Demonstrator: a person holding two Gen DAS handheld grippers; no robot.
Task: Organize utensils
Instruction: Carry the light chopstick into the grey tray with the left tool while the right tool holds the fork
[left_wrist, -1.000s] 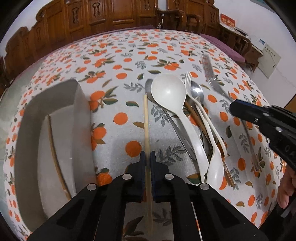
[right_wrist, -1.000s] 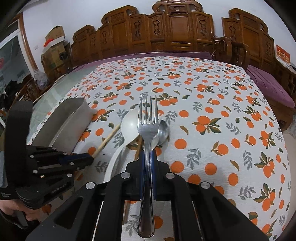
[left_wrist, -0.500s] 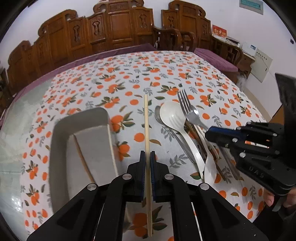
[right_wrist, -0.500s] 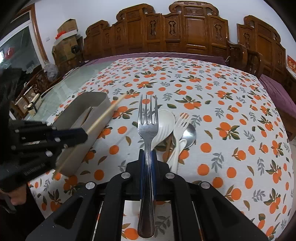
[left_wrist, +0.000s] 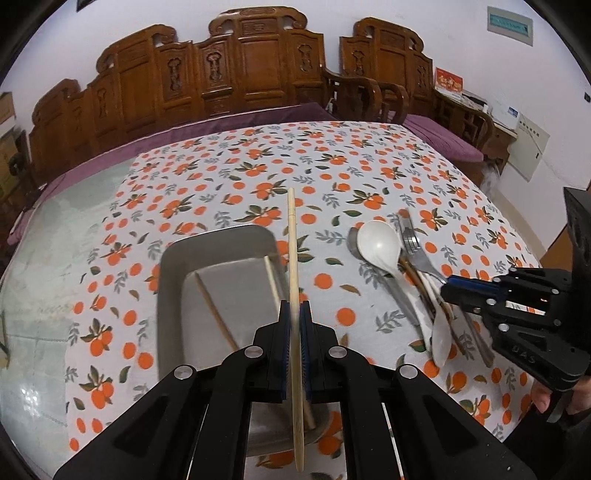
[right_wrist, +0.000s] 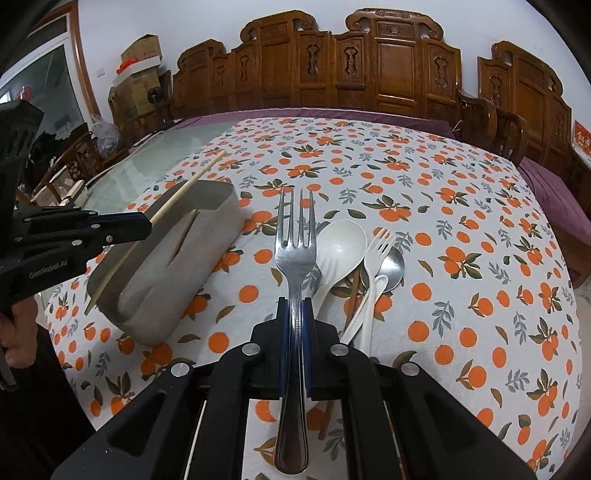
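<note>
My left gripper (left_wrist: 294, 314) is shut on a pale wooden chopstick (left_wrist: 292, 251) and holds it above the right wall of the grey metal tray (left_wrist: 168, 280). One chopstick (left_wrist: 216, 314) lies inside the tray. My right gripper (right_wrist: 295, 314) is shut on a steel fork (right_wrist: 295, 247), tines pointing away, above the tablecloth. A pile of utensils lies right of the tray: a white spoon (left_wrist: 380, 247), a white plastic fork (right_wrist: 376, 247), a steel spoon (right_wrist: 393, 266) and dark chopsticks. The left gripper also shows in the right wrist view (right_wrist: 146, 223), over the tray (right_wrist: 218, 195).
The table has an orange-print cloth (right_wrist: 461, 221) with bare glass (left_wrist: 48, 258) at its left. Carved wooden chairs (right_wrist: 388, 66) line the far edge. Cardboard boxes (right_wrist: 136, 77) stand at the back left.
My left gripper has lifted the chopstick off the cloth and carried it left over the tray. My right gripper has risen and drawn back with the fork.
</note>
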